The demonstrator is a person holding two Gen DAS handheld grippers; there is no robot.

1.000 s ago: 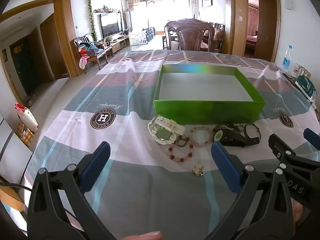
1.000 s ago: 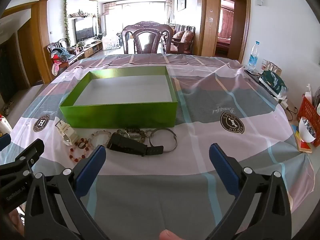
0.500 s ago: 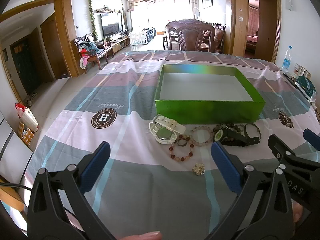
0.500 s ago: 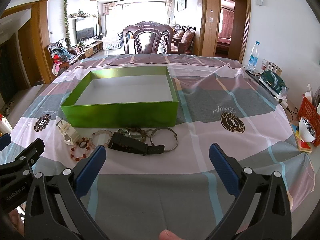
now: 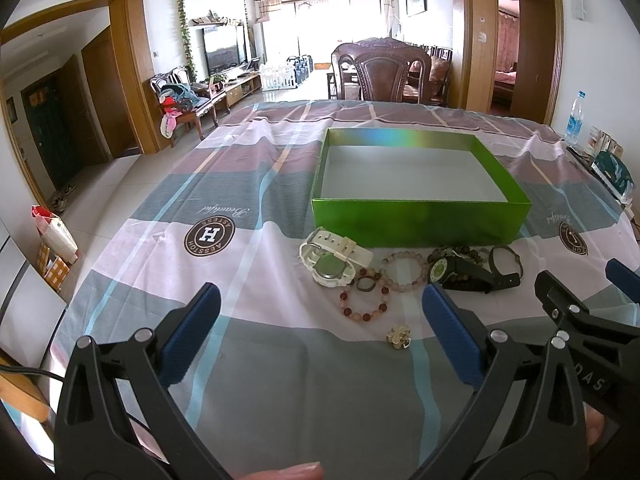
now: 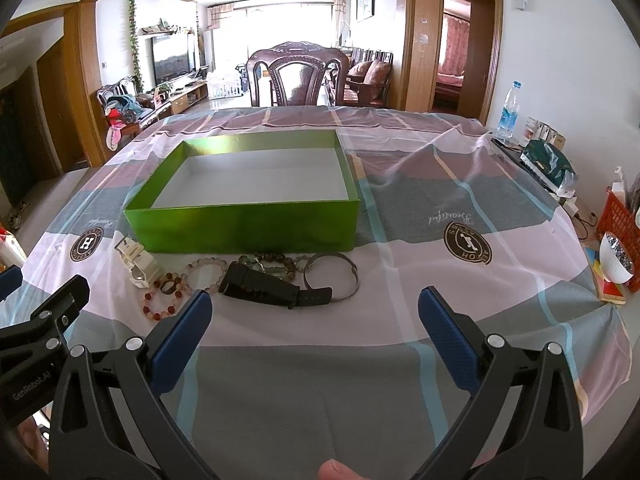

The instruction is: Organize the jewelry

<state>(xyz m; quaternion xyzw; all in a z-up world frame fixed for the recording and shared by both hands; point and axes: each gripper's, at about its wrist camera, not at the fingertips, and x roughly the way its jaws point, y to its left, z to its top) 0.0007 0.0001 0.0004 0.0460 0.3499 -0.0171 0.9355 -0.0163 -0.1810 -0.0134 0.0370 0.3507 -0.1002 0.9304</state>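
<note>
tabletop (image 5: 280,380): covered by a striped pink, grey and mauve cloth with round logo prints; everything sits on it

green box (image 5: 420,222): open, shiny green walls, pale floor with nothing in it; sits past the jewelry, its near wall just behind the pile (image 6: 240,226)

left hand-held gripper (image 5: 320,328): blue-padded fingers spread wide apart, holding nothing; hovers over the cloth on the near side of the jewelry

right hand-held gripper (image 6: 316,322): same deal, fingers wide apart and empty; the black watch lies just ahead of its left finger

white watch (image 5: 332,256): leftmost of the pile, lying face up close to the box's near left corner

black watch (image 6: 264,290): green dial (visible in the left view), strap stretched flat; touches a dark bead bracelet (image 6: 276,262) behind it

metal bangle (image 6: 332,278): thin ring at the right end of the row, overlapping the black strap's tip

pink bead bracelet (image 5: 404,266): between the two watches

red bead bracelet (image 5: 364,304): nearer the camera than the pink one; a small ring (image 5: 366,284) lies at its far edge

flower-shaped trinket (image 5: 399,336): gold coloured, alone on the cloth, nearest of all (can't tell what it is exactly)
</note>
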